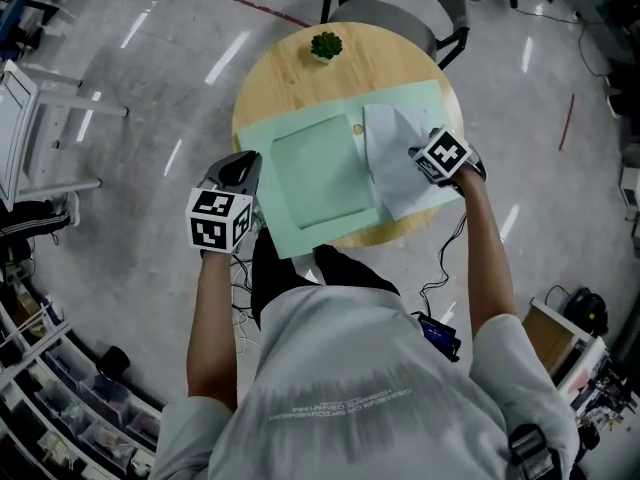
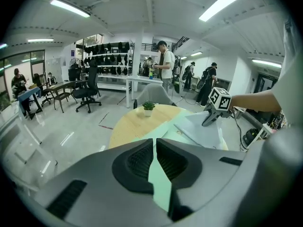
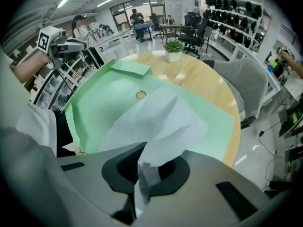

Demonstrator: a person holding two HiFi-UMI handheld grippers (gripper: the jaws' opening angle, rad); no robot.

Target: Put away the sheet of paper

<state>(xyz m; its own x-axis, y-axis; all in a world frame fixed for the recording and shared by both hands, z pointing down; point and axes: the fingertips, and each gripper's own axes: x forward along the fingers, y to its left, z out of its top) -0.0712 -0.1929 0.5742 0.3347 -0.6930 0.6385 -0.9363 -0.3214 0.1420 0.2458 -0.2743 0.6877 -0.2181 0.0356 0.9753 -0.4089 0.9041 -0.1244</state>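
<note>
On the round wooden table (image 1: 290,68), a green folder (image 1: 320,173) lies open, with a small potted plant (image 1: 326,45) well apart from it at the far edge. The sheet of paper (image 1: 395,163) rests creased on the folder's right half. The right gripper (image 1: 418,154) is closed on the sheet's edge, and white paper bunches between its jaws. The left gripper (image 1: 243,171) is closed on the folder's left edge, where a green strip shows between its pads (image 2: 139,161).
</note>
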